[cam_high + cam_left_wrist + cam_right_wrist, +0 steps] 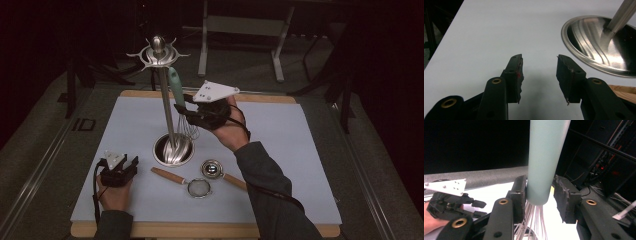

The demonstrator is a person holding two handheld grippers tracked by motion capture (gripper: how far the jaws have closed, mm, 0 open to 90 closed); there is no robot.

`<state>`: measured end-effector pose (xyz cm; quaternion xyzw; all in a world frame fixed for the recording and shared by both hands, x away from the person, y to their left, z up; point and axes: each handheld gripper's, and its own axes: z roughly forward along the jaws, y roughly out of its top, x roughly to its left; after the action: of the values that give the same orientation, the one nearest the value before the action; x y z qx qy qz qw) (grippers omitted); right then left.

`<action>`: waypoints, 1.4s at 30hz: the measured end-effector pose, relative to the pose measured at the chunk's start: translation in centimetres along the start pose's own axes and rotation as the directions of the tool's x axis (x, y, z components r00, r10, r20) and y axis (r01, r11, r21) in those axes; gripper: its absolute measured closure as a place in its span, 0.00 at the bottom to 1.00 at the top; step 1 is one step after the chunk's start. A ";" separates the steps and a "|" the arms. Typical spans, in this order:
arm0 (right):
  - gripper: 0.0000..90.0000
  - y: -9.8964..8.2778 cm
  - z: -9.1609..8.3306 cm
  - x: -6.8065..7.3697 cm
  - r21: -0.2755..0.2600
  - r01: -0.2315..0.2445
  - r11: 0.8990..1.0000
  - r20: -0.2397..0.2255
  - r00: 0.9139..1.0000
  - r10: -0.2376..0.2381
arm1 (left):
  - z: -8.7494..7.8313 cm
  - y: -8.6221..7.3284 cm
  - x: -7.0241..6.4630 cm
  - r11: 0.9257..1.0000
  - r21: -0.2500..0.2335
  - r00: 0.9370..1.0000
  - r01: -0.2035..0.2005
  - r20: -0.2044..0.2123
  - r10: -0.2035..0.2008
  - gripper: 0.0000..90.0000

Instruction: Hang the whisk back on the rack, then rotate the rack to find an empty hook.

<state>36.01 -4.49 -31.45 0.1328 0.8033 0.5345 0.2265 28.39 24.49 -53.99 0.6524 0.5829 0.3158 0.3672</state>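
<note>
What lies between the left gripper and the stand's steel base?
Nothing but bare white mat. In the left gripper view the open left gripper faces empty surface, with the base off to one side.

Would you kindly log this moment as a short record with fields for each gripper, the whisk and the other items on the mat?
right gripper: raised beside the stand, fingers around the whisk handle, gap showing on one side
whisk: teal handle up, wires down, hanging at the utensil stand
left gripper: low over the mat, open, nothing between its fingers
mat: also holds a strainer and a scoop, both with wooden handles
</note>
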 end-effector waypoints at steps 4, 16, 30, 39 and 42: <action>0.65 -0.1 -0.2 0.1 -0.007 -0.005 1.000 -0.014 1.000 0.005 | 0.0 0.0 0.0 1.000 0.000 1.000 0.001 0.000 -0.001 0.63; 0.62 -0.2 -0.7 0.0 -0.008 0.009 1.000 -0.041 0.999 -0.010 | 0.0 0.0 0.1 1.000 -0.007 1.000 0.004 0.003 -0.004 0.62; 0.60 -0.5 -1.5 -0.4 0.001 0.009 1.000 -0.039 0.999 -0.009 | -0.1 0.0 0.1 1.000 -0.004 1.000 0.004 0.001 -0.004 0.62; 0.58 -2.4 -3.4 -1.3 0.040 -0.015 0.999 -0.014 1.000 0.016 | -0.1 0.0 0.1 1.000 -0.006 1.000 0.006 -0.003 -0.006 0.62; 0.58 -3.2 -3.9 -1.7 0.053 -0.025 0.998 -0.005 1.000 0.025 | -0.1 0.0 0.1 1.000 -0.004 1.000 0.005 -0.003 -0.005 0.62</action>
<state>35.55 -9.63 -32.77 0.1473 0.8161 0.5162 0.2141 28.33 24.59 -53.97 0.6499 0.5844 0.3168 0.3684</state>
